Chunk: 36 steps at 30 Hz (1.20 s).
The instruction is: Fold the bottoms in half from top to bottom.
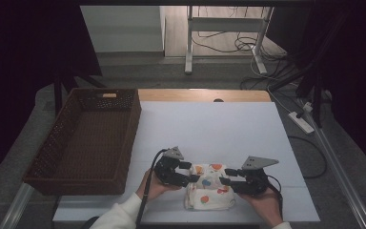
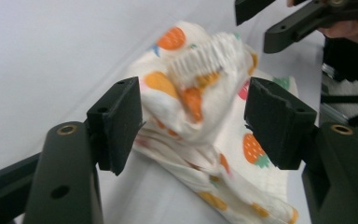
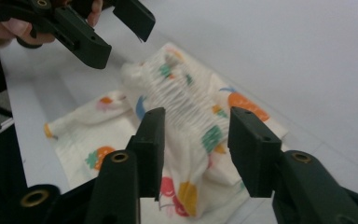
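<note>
Lying near the front edge of the worktop [image 1: 248, 124], about midway along it: one small cream garment [image 1: 209, 186] printed with orange and red fruit, bunched and partly folded, elastic gathered band uppermost.

Left gripper [image 1: 194, 172]: held in the person's left hand [image 1: 153, 186] at the garment's left side, jaws apart. In the left gripper view the raised, gathered fold of the garment [image 2: 191, 98] sits between the two pads without being pinched.

Right gripper [image 1: 225, 176]: held in the right hand [image 1: 266, 202] at the garment's right side, jaws apart. In the right gripper view the ribbed band [image 3: 186, 107] lies between and beyond them.

Wicker basket [image 1: 124, 138]: dark brown, rectangular, at the worktop's left edge, well apart from the garment.
</note>
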{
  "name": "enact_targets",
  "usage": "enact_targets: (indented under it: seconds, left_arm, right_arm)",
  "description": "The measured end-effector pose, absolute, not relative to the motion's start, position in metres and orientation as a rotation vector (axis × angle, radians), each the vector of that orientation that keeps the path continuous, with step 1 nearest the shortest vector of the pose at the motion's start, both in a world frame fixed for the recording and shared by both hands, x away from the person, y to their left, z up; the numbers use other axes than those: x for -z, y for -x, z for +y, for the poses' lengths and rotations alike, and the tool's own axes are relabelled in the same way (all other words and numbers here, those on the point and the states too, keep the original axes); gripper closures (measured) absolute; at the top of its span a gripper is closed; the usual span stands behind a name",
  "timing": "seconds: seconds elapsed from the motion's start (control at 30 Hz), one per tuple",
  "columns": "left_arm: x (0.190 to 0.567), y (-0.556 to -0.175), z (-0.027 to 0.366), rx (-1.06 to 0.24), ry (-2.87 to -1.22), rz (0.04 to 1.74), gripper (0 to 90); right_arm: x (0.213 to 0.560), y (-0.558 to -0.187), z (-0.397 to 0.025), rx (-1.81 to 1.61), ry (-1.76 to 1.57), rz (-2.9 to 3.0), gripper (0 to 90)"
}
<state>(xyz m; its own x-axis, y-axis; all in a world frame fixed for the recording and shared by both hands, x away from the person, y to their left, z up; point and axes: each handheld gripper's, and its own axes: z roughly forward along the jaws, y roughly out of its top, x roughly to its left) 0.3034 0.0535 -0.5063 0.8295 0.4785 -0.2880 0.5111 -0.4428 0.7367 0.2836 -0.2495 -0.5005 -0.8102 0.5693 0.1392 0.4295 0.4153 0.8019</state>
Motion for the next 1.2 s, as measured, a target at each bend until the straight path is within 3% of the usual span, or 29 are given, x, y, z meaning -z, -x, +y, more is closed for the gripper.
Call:
enact_targets:
  seconds: [0.2,0.4,0.5,0.83,1.2]
  left_arm:
    - [0.505,-0.307,0.058,0.026,-2.09,0.761,34.6]
    - [0.506,-0.31,0.059,0.011,-2.095,0.776,34.4]
    - [0.506,-0.312,0.061,0.007,-2.095,0.796,34.4]
    - [0.509,-0.316,0.064,0.003,-2.092,0.823,34.4]
    - [0.509,-0.316,0.066,-0.001,-2.089,0.833,33.8]
  right_arm:
    - [0.496,-0.295,-0.249,-1.362,-0.943,2.487,60.7]
    - [0.494,-0.316,-0.241,-1.362,-0.966,2.541,84.4]
    - [0.495,-0.325,-0.236,-1.34,-0.965,2.569,88.5]
    - [0.504,-0.335,-0.222,-1.335,-0.961,2.64,89.2]
    - [0.503,-0.315,-0.214,-1.309,-0.887,2.697,89.2]
